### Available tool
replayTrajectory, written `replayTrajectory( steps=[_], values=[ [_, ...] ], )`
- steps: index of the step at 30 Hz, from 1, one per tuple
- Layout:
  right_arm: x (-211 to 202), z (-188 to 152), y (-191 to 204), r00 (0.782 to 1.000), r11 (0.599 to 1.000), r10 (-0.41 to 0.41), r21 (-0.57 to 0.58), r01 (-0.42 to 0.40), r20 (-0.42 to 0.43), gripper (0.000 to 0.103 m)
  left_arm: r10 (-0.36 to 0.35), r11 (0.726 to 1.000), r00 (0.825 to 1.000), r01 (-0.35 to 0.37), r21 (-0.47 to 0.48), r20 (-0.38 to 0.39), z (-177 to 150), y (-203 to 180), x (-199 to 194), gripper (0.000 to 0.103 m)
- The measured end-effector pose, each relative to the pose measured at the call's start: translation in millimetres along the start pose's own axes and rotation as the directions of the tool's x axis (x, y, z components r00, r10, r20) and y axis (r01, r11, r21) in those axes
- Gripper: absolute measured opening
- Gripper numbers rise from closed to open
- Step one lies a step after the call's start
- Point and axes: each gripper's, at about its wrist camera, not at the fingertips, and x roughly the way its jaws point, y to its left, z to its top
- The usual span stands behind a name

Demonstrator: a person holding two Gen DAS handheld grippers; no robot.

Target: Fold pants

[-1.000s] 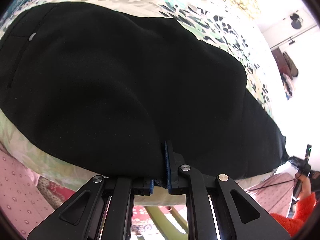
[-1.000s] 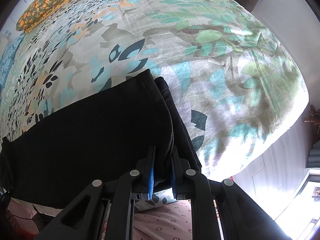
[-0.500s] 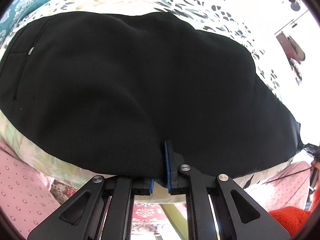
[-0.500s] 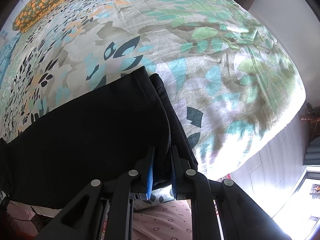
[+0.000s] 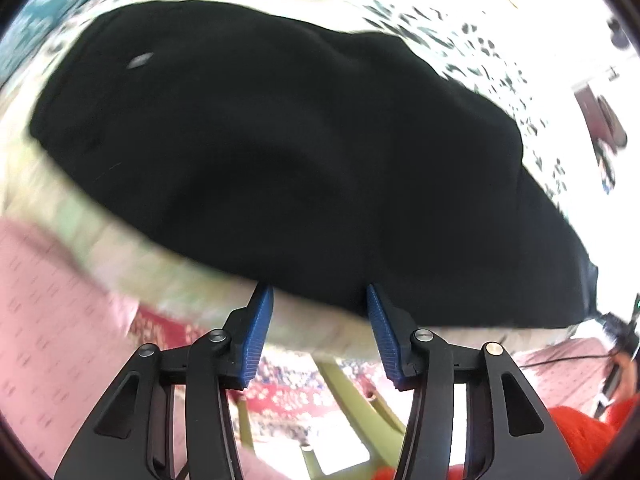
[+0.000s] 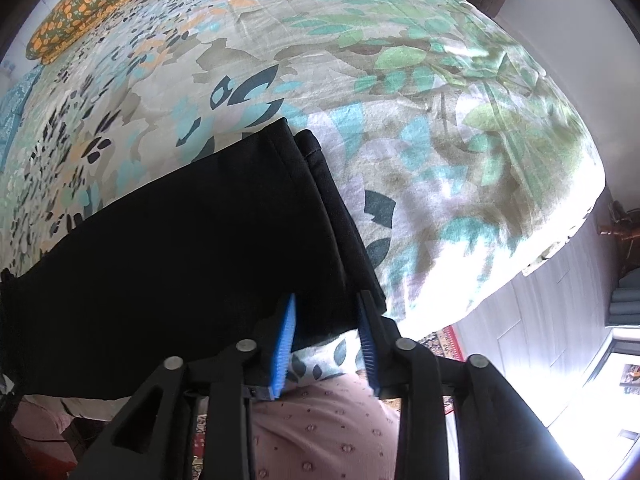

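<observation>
Left tool (image 5: 318, 300) and right tool (image 6: 326, 312): jaws opening, blue pads apart, nothing gripped. Bed (image 6: 440, 120), leaf-print sheet, carries the black pants (image 5: 280, 152), lying flat. Near pants edge just ahead of left tool; hem corner (image 6: 320, 264) between right tool's pads, unpressed.

Floral-sheeted bed (image 6: 420, 92) carries black pants (image 6: 180, 248) (an orange-patterned pillow (image 6: 80, 4) too).

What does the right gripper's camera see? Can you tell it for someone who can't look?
Black fabric pants lie flat on a leafy green-and-blue patterned bedsheet, hem corner nearest. The right gripper is opening, its blue pads either side of that corner. An orange-flowered pillow sits far back.
</observation>
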Motion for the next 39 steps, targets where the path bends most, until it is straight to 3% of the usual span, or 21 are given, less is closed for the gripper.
replayTrajectory(
  steps=[1,3,5,6,8,10,13,17,19,21,24,26,27,29,30,31,32,34,37,39],
  values=[
    [-8.4,-5.4,-0.4,1.000,1.000,0.005,0.009,-0.005,0.031,0.060,0.011,1.000,1.000,-0.011,-0.008,0.020,-0.5,6.4,-10.6,0.050],
    [-28.2,-12.9,5.0,0.993,1.000,-0.023,0.002,0.023,0.114,0.060,0.035,0.999,0.995,-0.034,-0.008,0.095,7.0,14.7,-32.5,0.051],
    [-46.9,-14.9,20.1,0.979,1.000,-0.022,-0.011,0.025,0.204,0.060,0.049,0.999,0.979,-0.049,-0.005,0.196,23.2,18.3,-48.3,0.059],
    [-52.9,-13.9,29.7,0.972,1.000,0.014,-0.017,-0.010,0.233,0.060,0.064,0.998,0.968,-0.066,0.000,0.241,32.4,18.1,-50.4,0.066],
    [-54.4,-9.3,55.0,0.960,0.993,0.121,-0.028,-0.118,0.250,0.062,0.102,0.993,0.947,-0.113,0.019,0.305,53.6,12.7,-41.5,0.068],
    [-42.9,-7.4,87.5,0.949,0.978,0.210,-0.044,-0.206,0.234,0.066,0.187,0.977,0.937,-0.207,0.039,0.294,64.7,10.7,-16.7,0.068],
    [-10.2,-12.8,128.3,0.940,0.955,0.297,-0.054,-0.292,0.166,0.066,0.332,0.940,0.934,-0.339,0.038,0.129,55.8,27.2,25.9,0.065],
    [36.0,-34.3,156.1,0.953,0.955,0.295,-0.045,-0.292,0.070,0.067,0.366,0.930,0.924,-0.367,-0.012,0.108,42.4,45.2,5.1,0.065],
    [33.8,-39.8,168.7,0.960,0.963,0.261,-0.096,-0.251,0.102,0.077,0.363,0.932,0.923,-0.359,-0.047,0.127,44.7,50.0,-7.1,0.062],
    [34.3,-41.7,178.2,0.955,0.952,0.282,-0.146,-0.268,0.088,0.083,0.309,0.951,0.932,-0.306,-0.045,0.190,48.8,48.7,-20.9,0.065],
    [38.0,-43.3,181.0,0.961,0.955,0.263,-0.165,-0.247,0.085,0.084,0.102,0.992,0.969,-0.114,0.045,0.224,73.3,12.9,-23.4,0.083],
    [38.2,-43.5,178.5,0.955,0.953,0.280,-0.146,-0.265,0.094,0.085,-0.021,0.989,0.977,-0.011,0.145,0.213,92.6,-20.4,-10.5,0.084],
    [38.9,-44.1,176.3,0.952,0.952,0.291,-0.133,-0.277,0.100,0.086,-0.039,0.979,0.979,-0.003,0.203,0.201,103.9,-39.8,1.8,0.084],
    [40.3,-45.0,173.3,0.945,0.948,0.308,-0.114,-0.296,0.108,0.086,-0.005,0.958,0.984,-0.047,0.284,0.180,128.1,-68.8,32.3,0.083],
    [41.1,-45.1,172.5,0.944,0.947,0.313,-0.110,-0.301,0.109,0.086,0.028,0.952,0.984,-0.079,0.294,0.175,138.6,-77.9,46.8,0.077],
    [41.3,-44.6,173.1,0.943,0.947,0.314,-0.109,-0.302,0.108,0.086,0.104,0.947,0.978,-0.153,0.282,0.179,152.2,-80.2,64.9,0.067],
    [42.0,-44.3,173.3,0.944,0.947,0.311,-0.112,-0.300,0.106,0.086,0.201,0.938,0.961,-0.245,0.246,0.190,166.1,-75.4,80.6,0.065],
    [42.0,-44.2,174.7,0.947,0.949,0.302,-0.124,-0.289,0.104,0.086,0.215,0.963,0.949,-0.245,0.112,0.230,184.4,-61.9,81.2,0.067],
    [40.8,-45.0,175.2,0.951,0.950,0.293,-0.143,-0.278,0.102,0.088,0.211,0.977,0.941,-0.208,-0.042,0.264,184.5,-47.4,62.3,0.068],
    [42.3,-44.4,176.7,0.949,0.947,0.300,-0.151,-0.284,0.096,0.093,0.229,0.973,0.926,-0.219,-0.066,0.299,176.7,-41.1,46.9,0.069]
  ],
)
